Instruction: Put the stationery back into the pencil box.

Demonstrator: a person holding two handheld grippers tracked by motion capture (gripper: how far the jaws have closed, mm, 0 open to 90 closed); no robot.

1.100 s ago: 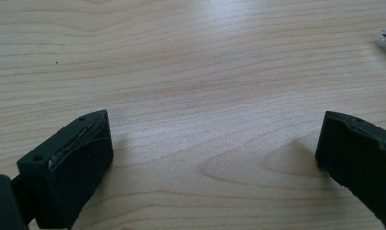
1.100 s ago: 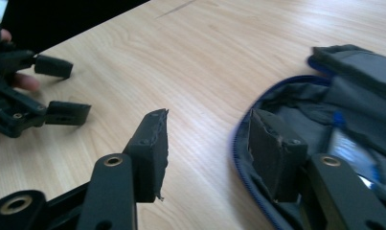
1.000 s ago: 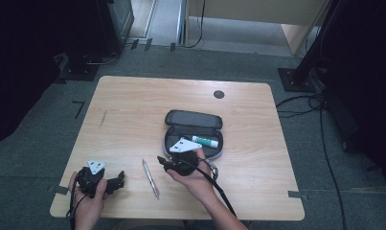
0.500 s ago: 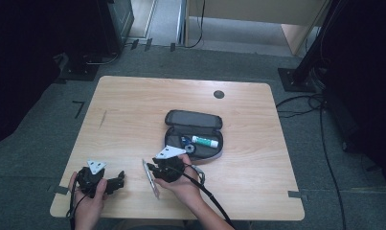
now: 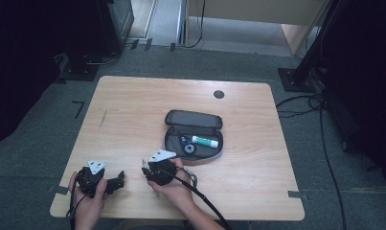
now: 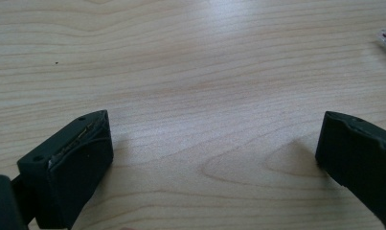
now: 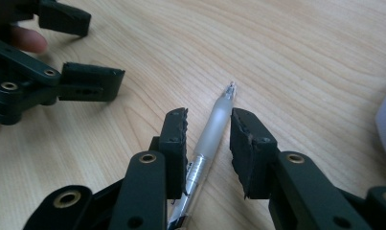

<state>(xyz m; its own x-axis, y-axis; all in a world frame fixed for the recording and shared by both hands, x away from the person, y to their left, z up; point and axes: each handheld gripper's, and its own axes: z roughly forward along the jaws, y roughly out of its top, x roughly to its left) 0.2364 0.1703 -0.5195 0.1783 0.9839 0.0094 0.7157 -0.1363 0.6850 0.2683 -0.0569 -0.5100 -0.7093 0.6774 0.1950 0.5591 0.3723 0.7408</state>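
While the right hand-held gripper [image 7: 207, 139] straddles a pen [image 7: 210, 132] lying flat on the desk [image 7: 300, 57], jaws partly open and not yet gripping, the round barrel could roll or skid away; the left hand-held gripper [image 6: 212, 153] rests wide open, empty.

Black claws [image 7: 207, 139] with brass rivets, seemingly rubber-padded fingertips [image 7: 178, 125].

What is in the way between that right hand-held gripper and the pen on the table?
Nothing visible. In the right gripper view the right hand-held gripper already has its jaws either side of the pen, with a gap on each side, so they have not closed on it. The pen lies flat on the bare table.
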